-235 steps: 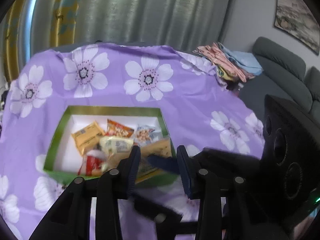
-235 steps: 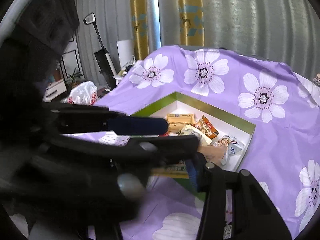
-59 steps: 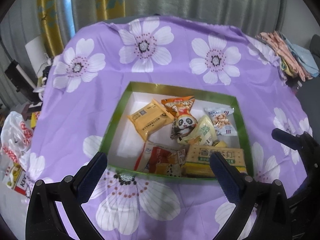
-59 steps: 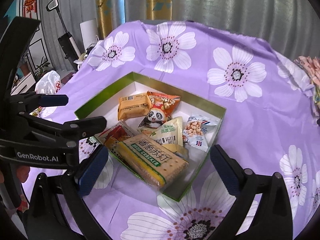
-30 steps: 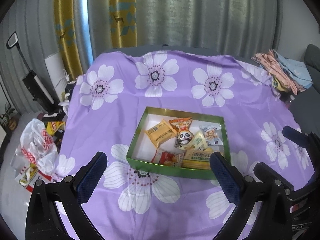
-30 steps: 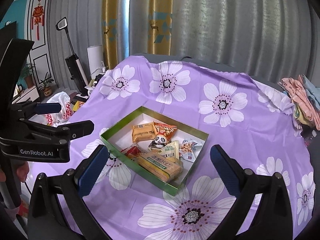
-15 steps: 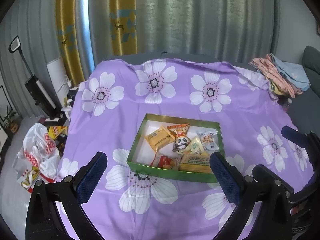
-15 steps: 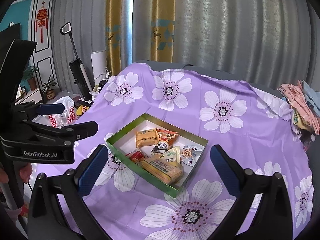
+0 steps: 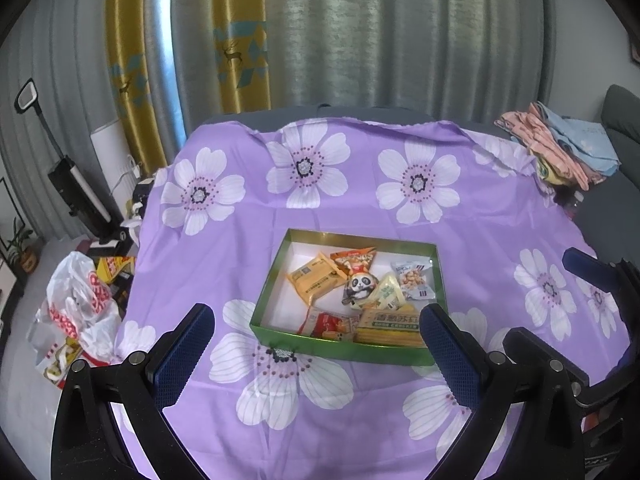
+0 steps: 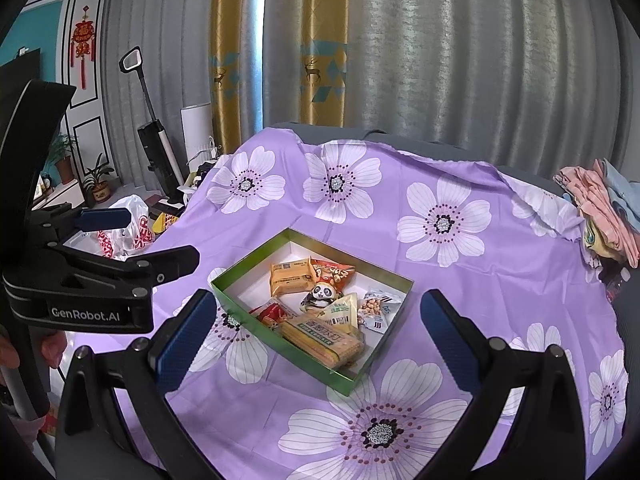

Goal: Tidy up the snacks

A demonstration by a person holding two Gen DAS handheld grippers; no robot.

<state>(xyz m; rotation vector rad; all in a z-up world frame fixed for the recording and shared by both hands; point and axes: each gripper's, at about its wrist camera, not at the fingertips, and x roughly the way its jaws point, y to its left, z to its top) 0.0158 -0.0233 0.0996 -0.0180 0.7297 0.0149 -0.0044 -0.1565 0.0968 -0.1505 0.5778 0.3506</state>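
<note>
A green box (image 9: 340,350) (image 10: 356,378) with a white inside sits on the purple flowered cloth (image 9: 360,208) (image 10: 500,300). In it lie several snacks: an orange packet (image 9: 316,280) (image 10: 290,278), a panda packet (image 9: 360,286) (image 10: 322,294), a peanut bag (image 9: 414,278) (image 10: 378,308) and a long cracker pack (image 9: 390,326) (image 10: 324,340). My left gripper (image 9: 316,350) hangs open well back from the box, holding nothing. My right gripper (image 10: 316,332) is open too, equally far back and empty. The left gripper's body (image 10: 100,284) shows at the left of the right wrist view.
A pile of folded clothes (image 9: 560,152) (image 10: 604,208) lies at the cloth's far right corner. Plastic bags (image 9: 76,312) (image 10: 128,224) and a stick vacuum (image 10: 156,148) stand on the floor to the left. Curtains (image 9: 360,40) hang behind the table. A grey sofa (image 9: 624,116) is at far right.
Both grippers have drawn back and up from the box, so it looks smaller and further off. Both stay open, and the snacks in the box have not moved.
</note>
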